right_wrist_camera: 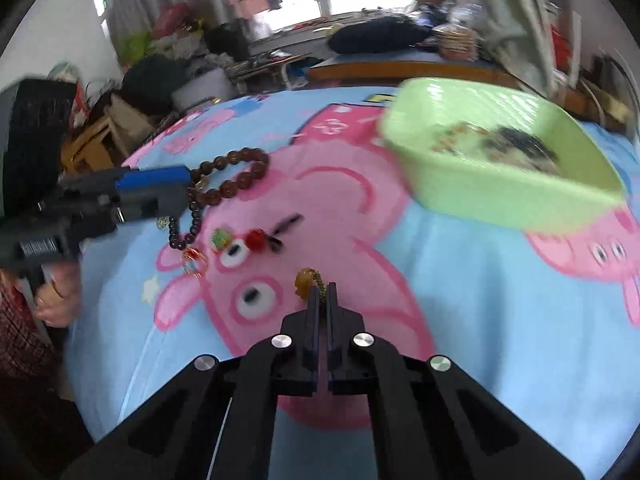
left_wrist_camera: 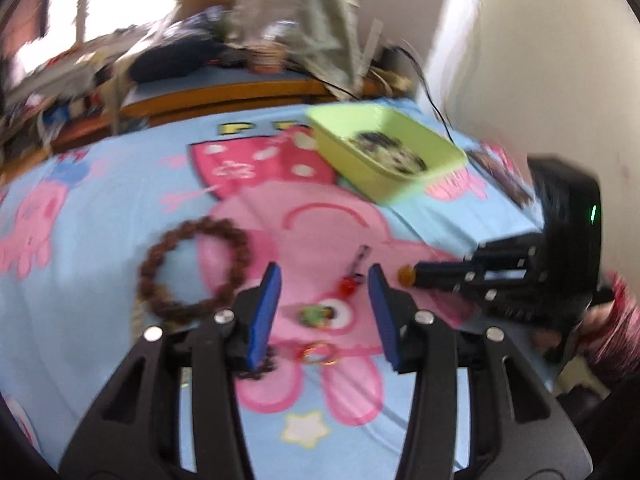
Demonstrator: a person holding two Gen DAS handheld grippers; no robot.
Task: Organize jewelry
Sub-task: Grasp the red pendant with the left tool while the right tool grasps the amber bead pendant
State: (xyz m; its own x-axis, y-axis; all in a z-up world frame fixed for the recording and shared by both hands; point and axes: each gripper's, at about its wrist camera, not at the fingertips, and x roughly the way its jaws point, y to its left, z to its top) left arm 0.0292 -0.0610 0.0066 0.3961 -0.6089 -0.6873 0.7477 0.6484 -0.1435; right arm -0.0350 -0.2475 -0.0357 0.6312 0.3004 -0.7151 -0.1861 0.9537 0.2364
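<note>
My right gripper (right_wrist_camera: 323, 292) is shut on a small amber pendant (right_wrist_camera: 305, 279) with a thin chain, just above the bedsheet; it also shows in the left wrist view (left_wrist_camera: 405, 274). My left gripper (left_wrist_camera: 325, 276) is open above the sheet, over a red charm (left_wrist_camera: 347, 285) and a green charm (left_wrist_camera: 313, 314). A brown bead bracelet (left_wrist_camera: 192, 268) lies left of it. A gold ring (left_wrist_camera: 318, 353) and a dark bead strand (left_wrist_camera: 256, 372) lie between its fingers. A green tray (left_wrist_camera: 384, 148) (right_wrist_camera: 500, 152) holding jewelry sits at the back right.
The cartoon pig bedsheet (left_wrist_camera: 100, 360) covers the bed. A wall (left_wrist_camera: 540, 60) stands on the right, with a dark card (left_wrist_camera: 504, 176) near it. Cluttered furniture and a wooden bed frame (left_wrist_camera: 224, 96) are behind.
</note>
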